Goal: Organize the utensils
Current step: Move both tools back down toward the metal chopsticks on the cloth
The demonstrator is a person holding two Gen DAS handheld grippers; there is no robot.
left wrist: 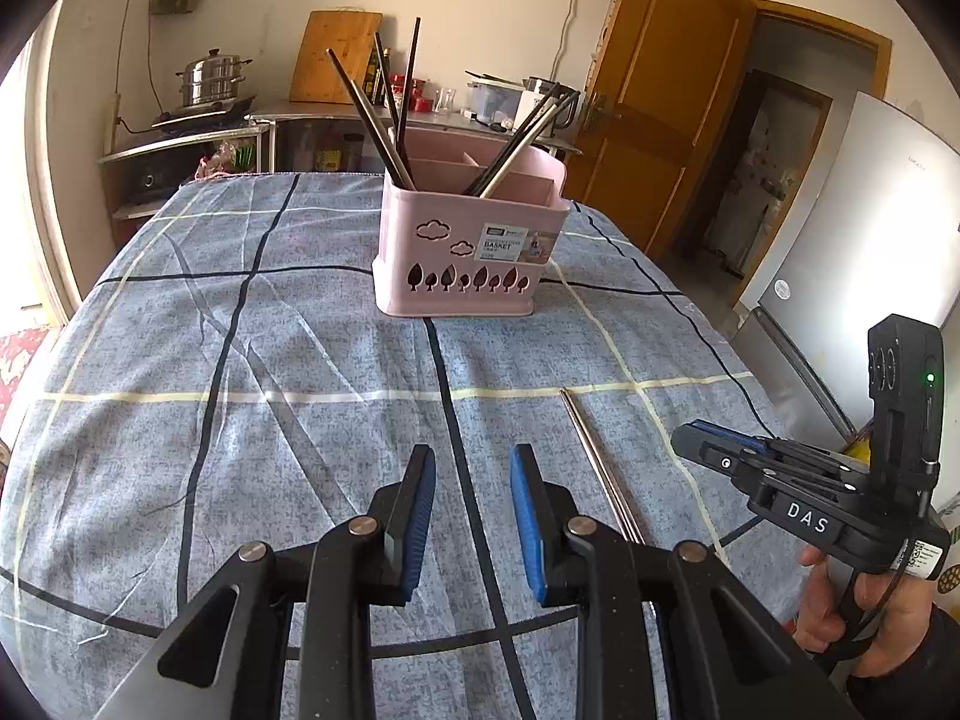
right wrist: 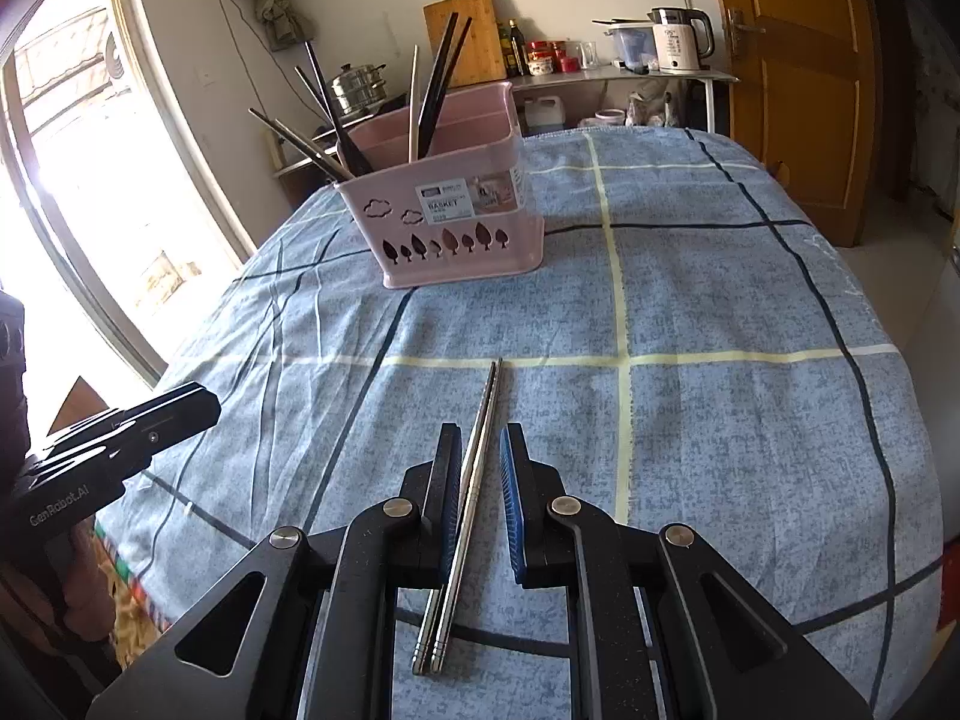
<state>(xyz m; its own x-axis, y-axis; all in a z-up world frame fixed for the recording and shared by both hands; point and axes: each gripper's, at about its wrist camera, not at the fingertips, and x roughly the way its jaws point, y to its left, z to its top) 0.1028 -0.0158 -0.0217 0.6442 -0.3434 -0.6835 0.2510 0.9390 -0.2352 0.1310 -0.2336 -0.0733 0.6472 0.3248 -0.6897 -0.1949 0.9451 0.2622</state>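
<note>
Two steel chopsticks [right wrist: 474,480] lay between the right tongs [right wrist: 480,450], spread wide; thin, stiff, slippery—best pinched mid-length. Left tongs [left wrist: 473,468] gaped empty.

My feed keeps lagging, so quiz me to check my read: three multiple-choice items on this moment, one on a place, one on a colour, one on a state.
1. Where do the steel chopsticks lie?
A. in the basket
B. on the tablecloth, between the right tool's fingers
C. on the floor

2. What colour is the basket?
A. pink
B. green
C. white

3. How is the left tool?
A. shut on a chopstick
B. open and holding nothing
C. inside the basket

Answers: 1 B, the right wrist view shows the pair flat on the tablecloth with the open right tool astride it. 2 A, its walls are pink in both views. 3 B, only cloth shows between its fingers.
</note>
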